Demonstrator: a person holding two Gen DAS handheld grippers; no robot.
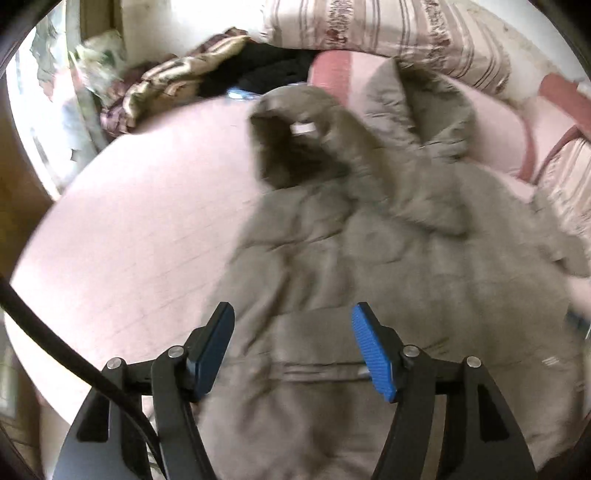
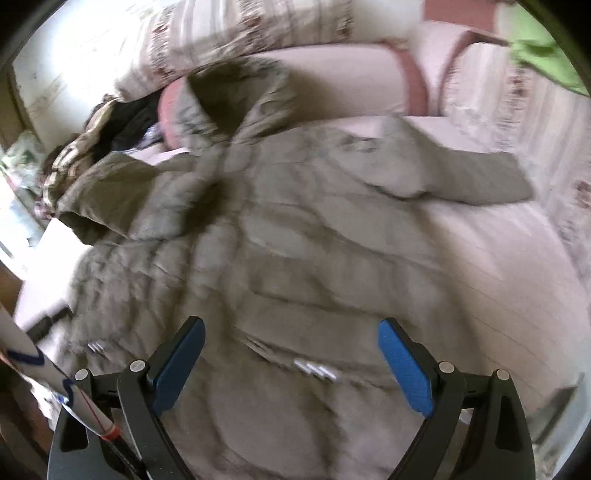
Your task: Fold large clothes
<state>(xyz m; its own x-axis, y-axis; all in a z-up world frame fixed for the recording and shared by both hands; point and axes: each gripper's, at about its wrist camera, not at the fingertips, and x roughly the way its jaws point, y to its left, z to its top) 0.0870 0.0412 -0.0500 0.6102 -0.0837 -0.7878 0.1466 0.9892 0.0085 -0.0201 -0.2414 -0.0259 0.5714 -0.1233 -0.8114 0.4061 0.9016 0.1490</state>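
Lying spread across the pink bed [image 1: 122,236], the grey jacket [image 1: 369,295] is sitting under both grippers, left gripper [image 1: 293,350] and right gripper [image 2: 291,363], each gaping wide and gripping nothing.

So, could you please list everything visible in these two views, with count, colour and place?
padded jacket: one, olive-grey, spread across the bed, hood toward the pillows
right sleeve of the jacket: one, olive-grey, stretched out flat on the sheet
bed sheet: one, pale pink, under the jacket
striped pillows: at least two, cream with dark red stripes, at the head of the bed
pink-banded cushion: one, pale pink with darker pink bands, behind the hood
crumpled bedding: one heap, beige and maroon stripes, far left corner of the bed
dark garment: one, black, beside that heap
green cloth: one, bright green, top right edge
left gripper: one, black with blue pads, open above the jacket's lower part
right gripper: one, black with blue pads, open above the jacket
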